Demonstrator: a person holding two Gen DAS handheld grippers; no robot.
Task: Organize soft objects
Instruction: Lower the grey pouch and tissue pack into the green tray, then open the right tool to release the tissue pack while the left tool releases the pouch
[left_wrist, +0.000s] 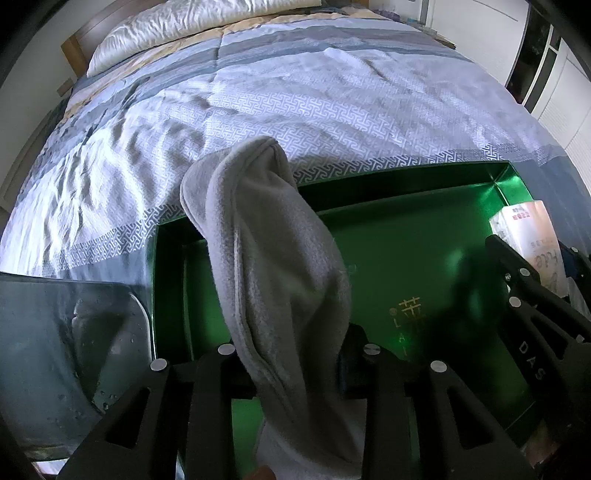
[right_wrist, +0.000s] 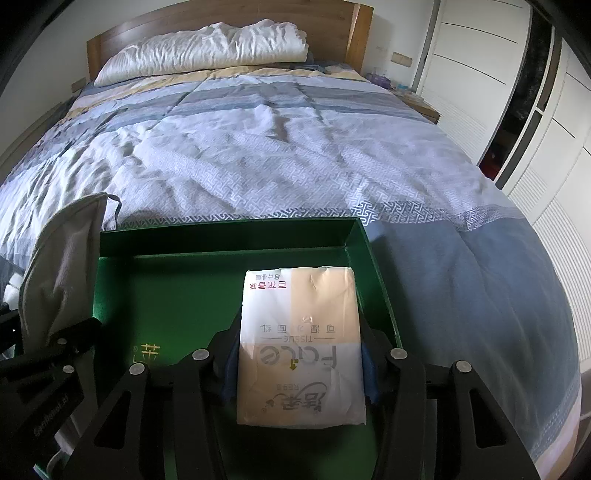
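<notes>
Black left tongs (left_wrist: 295, 365) are pinching a soft grey fleece cloth (left_wrist: 269, 266), nearly closed on it, draping it over the shallow glossy green cardboard box (left_wrist: 424, 258) sitting on the blue-patterned bed (right_wrist: 258, 155). Right tongs (right_wrist: 299, 365) are gripping a cream plastic-wrapped facial tissue pack (right_wrist: 301, 332), half open around it, inside the box's right end.

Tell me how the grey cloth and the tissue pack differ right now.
The grey cloth is limp, plain fleece, bunched and standing up from the left gripper. The tissue pack is a flat, firm rectangle with printed text, clamped in the right gripper. The cloth pokes up past the green box rim; the pack sits lower. Both are held over that box.
</notes>
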